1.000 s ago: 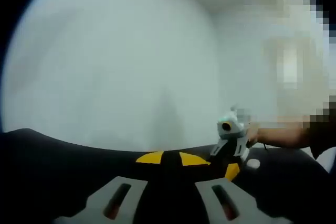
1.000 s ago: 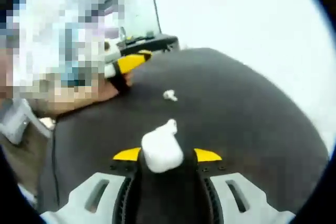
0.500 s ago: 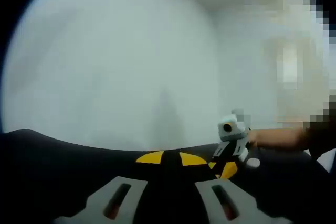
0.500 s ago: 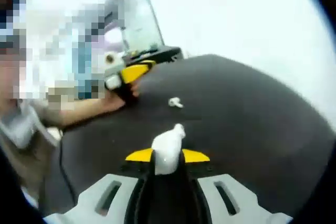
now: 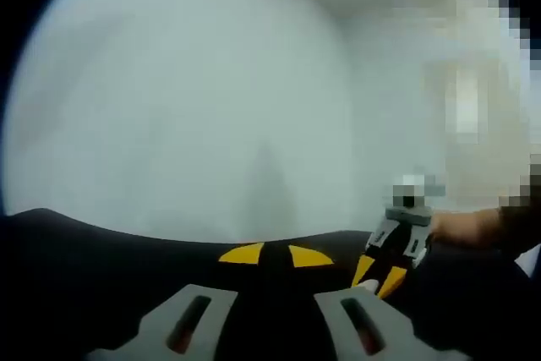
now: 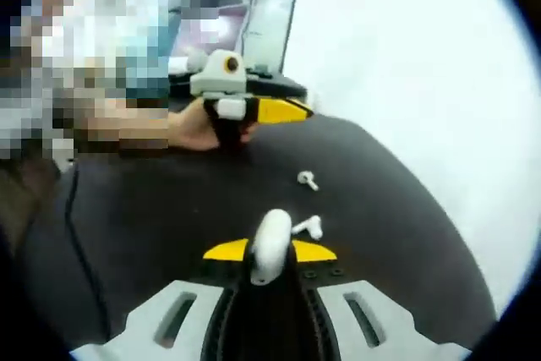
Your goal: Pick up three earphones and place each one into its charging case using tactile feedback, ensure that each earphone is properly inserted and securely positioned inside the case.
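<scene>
Two loose earphones on the dark mat (image 6: 406, 234) in the right gripper view: one (image 6: 308, 179) at about 1 o'clock from the right gripper (image 6: 269, 253), the other (image 6: 311, 226) just beside the jaw tips at 2 o'clock. Right gripper is pinching a white charging case (image 6: 271, 243) between its yellow-tipped jaws, case standing roughly upright. Left gripper (image 6: 283, 111) sits at 11 o'clock in that view, held by a hand (image 6: 199, 127), resting on the mat's far edge. In the left gripper view the left gripper (image 5: 275, 254) has its yellow tips nearly together, nothing visible between them; right gripper (image 5: 382, 275) comes in at 3 o'clock, pale wall (image 5: 186, 107) behind.
</scene>
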Demonstrator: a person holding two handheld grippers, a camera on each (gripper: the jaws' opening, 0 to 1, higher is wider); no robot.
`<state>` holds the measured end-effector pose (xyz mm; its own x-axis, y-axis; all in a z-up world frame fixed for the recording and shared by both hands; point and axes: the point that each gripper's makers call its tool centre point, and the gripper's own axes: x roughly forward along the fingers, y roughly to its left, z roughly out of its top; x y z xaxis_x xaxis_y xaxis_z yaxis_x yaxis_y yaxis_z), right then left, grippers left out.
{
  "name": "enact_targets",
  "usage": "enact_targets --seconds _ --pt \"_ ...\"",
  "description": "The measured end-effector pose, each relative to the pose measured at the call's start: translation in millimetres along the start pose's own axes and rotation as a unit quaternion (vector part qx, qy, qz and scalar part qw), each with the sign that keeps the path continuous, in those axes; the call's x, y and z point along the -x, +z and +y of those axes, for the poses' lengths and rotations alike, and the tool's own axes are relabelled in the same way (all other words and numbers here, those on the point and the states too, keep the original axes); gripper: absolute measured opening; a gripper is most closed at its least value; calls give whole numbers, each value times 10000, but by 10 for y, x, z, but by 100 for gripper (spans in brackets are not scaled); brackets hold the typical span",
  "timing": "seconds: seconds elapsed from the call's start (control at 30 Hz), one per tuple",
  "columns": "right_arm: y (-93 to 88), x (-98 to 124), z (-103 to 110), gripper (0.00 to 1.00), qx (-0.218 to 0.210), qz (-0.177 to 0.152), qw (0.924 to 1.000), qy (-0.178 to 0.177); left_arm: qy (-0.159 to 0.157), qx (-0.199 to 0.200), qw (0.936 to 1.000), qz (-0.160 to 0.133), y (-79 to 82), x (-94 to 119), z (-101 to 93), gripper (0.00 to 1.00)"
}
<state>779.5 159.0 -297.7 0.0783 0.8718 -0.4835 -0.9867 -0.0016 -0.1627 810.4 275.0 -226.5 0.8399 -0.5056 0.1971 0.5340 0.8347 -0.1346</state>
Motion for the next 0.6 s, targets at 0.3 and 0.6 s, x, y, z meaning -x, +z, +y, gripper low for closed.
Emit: enact_targets --seconds 0.3,0.6 --pt "-199 -104 68 18 183 302 9992 -204 -17 0 10000 14 -5 -4 1 7" --pt "-156 -45 94 18 127 305 9990 -304 -30 -12 10000 42 -16 -1 -12 7"
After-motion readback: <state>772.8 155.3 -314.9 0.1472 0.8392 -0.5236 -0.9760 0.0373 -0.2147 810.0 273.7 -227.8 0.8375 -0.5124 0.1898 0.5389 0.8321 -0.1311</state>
